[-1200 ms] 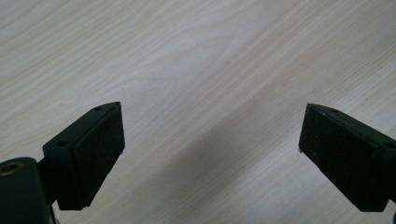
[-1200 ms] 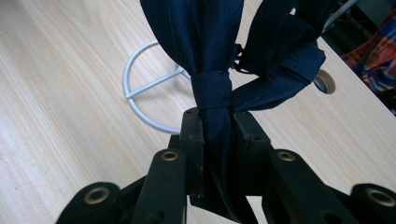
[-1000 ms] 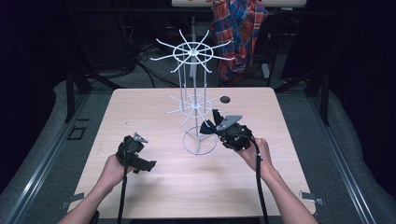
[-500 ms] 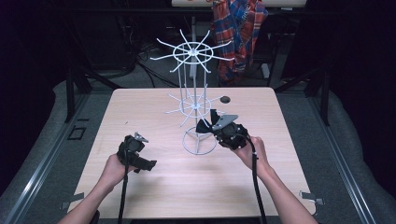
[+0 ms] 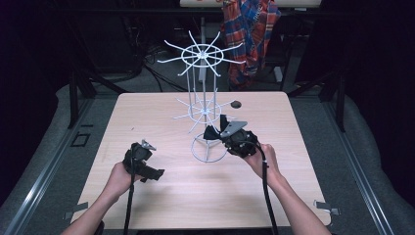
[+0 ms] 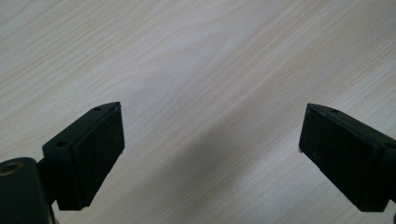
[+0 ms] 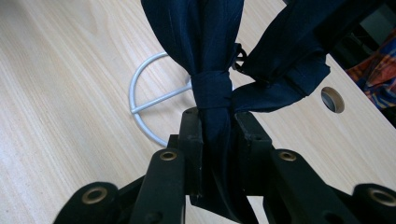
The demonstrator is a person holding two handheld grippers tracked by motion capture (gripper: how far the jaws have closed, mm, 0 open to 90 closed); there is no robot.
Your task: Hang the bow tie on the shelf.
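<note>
A light wooden surface (image 5: 147,117) is seen from above, and a white wire rack (image 5: 205,110) with 2 tiers of radiating hooks is stood on it near the middle, resting on a round wire base. The right tool (image 5: 219,129) is held by the right hand (image 5: 262,156) just beside the rack's lower tier, over the near right part of the base. In the right gripper view, a dark navy bow tie (image 7: 219,70) is pinched at its knotted centre band between the 2 jaws, which are pressed in on the fabric; its folds are spread upward and to the right (the base ring (image 7: 154,100) is seen behind it, on the wood). In the high view the bow tie (image 5: 211,131) is seen as a small dark shape at the tool's tip, near the rack's post; whether it touches the wire cannot be told.

The left tool (image 5: 154,172) is held by the left hand (image 5: 120,177) low over the near left part of the surface, well apart from the rack. Its jaws are spread wide, with nothing between them but bare wood (image 6: 210,93).

A round hole (image 5: 236,104) is cut in the surface behind the rack, and a plaid garment (image 5: 250,34) is hung beyond the far edge.
</note>
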